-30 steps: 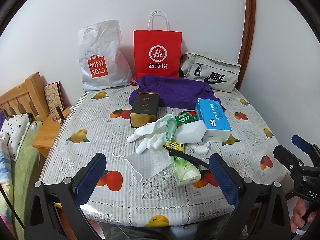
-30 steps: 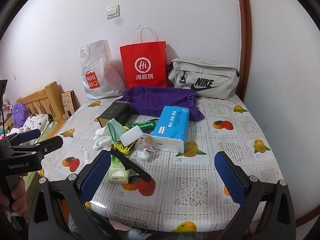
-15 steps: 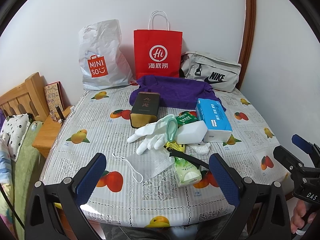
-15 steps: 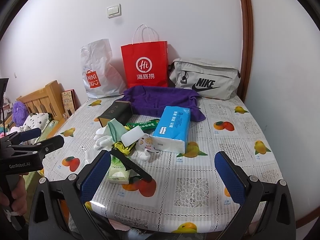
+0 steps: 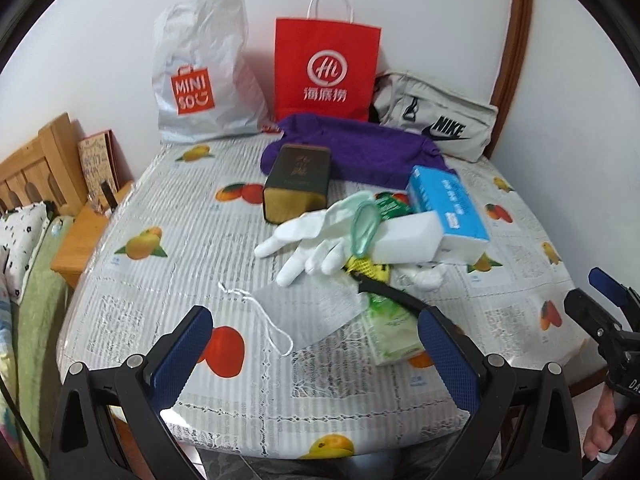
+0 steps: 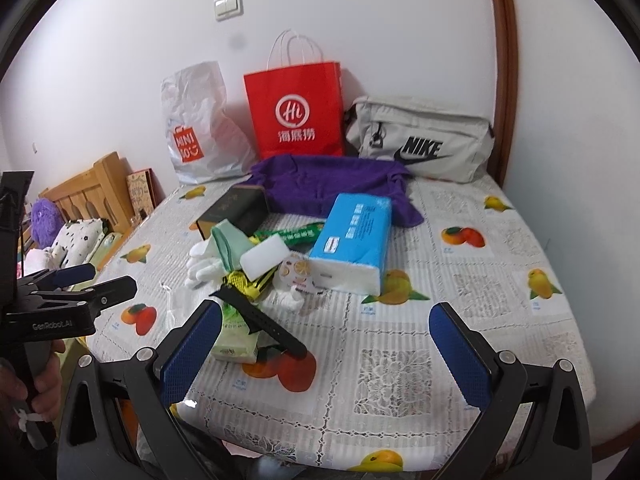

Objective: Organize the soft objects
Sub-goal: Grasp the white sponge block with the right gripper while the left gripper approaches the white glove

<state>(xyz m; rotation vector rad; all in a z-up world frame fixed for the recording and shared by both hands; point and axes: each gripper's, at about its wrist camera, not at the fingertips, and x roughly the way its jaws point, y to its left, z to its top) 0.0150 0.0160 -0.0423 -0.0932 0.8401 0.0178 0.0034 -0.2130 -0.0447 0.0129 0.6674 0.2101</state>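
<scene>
**A:** Step in hand?

**B:** Opening approach; nothing picked up yet. Left gripper [image 5: 314,316]: fingers spread wide, empty, hovering over the near edge of the tabletop [image 5: 180,220]. Right gripper [image 6: 326,310]: fingers likewise spread wide, empty, hovering near the same edge.

**A:** Location of the soft items?

**B:** Heaped at mid-tabletop.
- White glove [image 5: 308,248]: on the left of the heap, touching the white sponge [image 5: 408,236].
- Mesh pouch [image 5: 312,312]: flat just in front of the glove, drawstring trailing, partly over the green wipes pack [image 5: 392,332].
- Blue tissue pack [image 5: 448,204]: on the right, against the sponge.
- Purple cloth [image 5: 360,148]: behind the heap, spread in front of the red paper bag [image 5: 326,68], white plastic bag [image 5: 200,80] and grey sling bag [image 5: 436,124] lined up along the wall.

**A:** Hard items mixed in?

**B:** Dark tin [image 5: 298,180] behind the glove; black strap [image 6: 264,320] lying across the wipes pack. Probably to be left aside.

**A:** Next move?

**B:** Most likely: lower the left gripper onto the mesh pouch, the nearest item and directly ahead. Pinch low and close to the tabletop, the fabric being thin and flat. Avoid snagging the strap or the drawstring loop. Destination not evident; possibly one of the bags at the wall.
</scene>
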